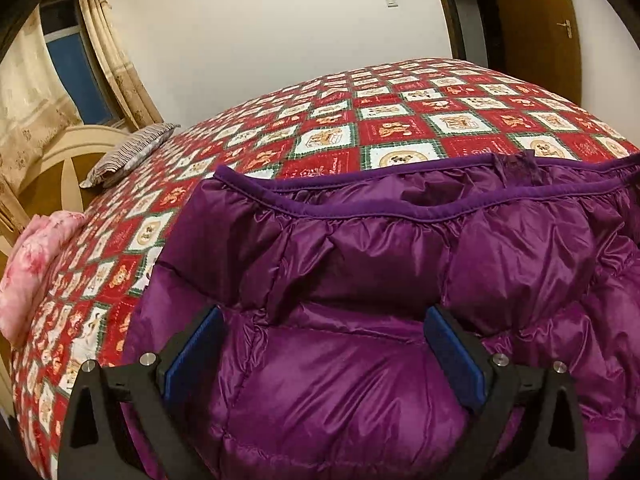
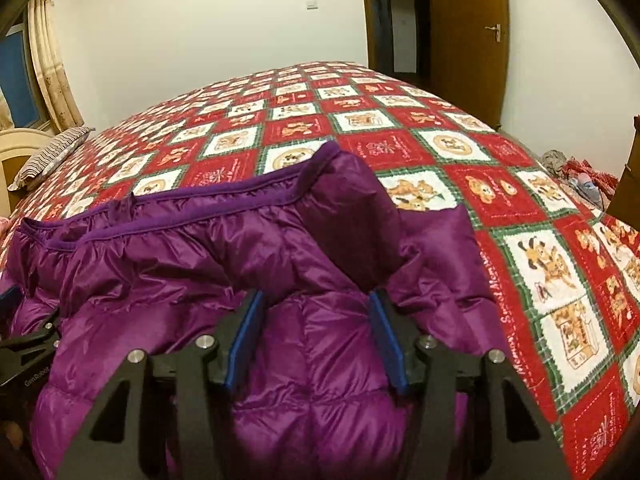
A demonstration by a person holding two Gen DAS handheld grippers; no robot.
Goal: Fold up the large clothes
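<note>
A shiny purple down jacket lies on the bed, its trimmed hem edge toward the far side. It also shows in the right wrist view. My left gripper is open, its blue pads wide apart over a puffed section near the jacket's left part. My right gripper is open, pads apart over the jacket's right part, with a fold of fabric bulging between them. The left gripper's body shows at the left edge of the right wrist view.
The bed has a red, white and green patchwork cover. A striped pillow and a pink bundle lie at its left. A cream headboard and curtains stand left. A wooden door is behind. Clutter sits at the right.
</note>
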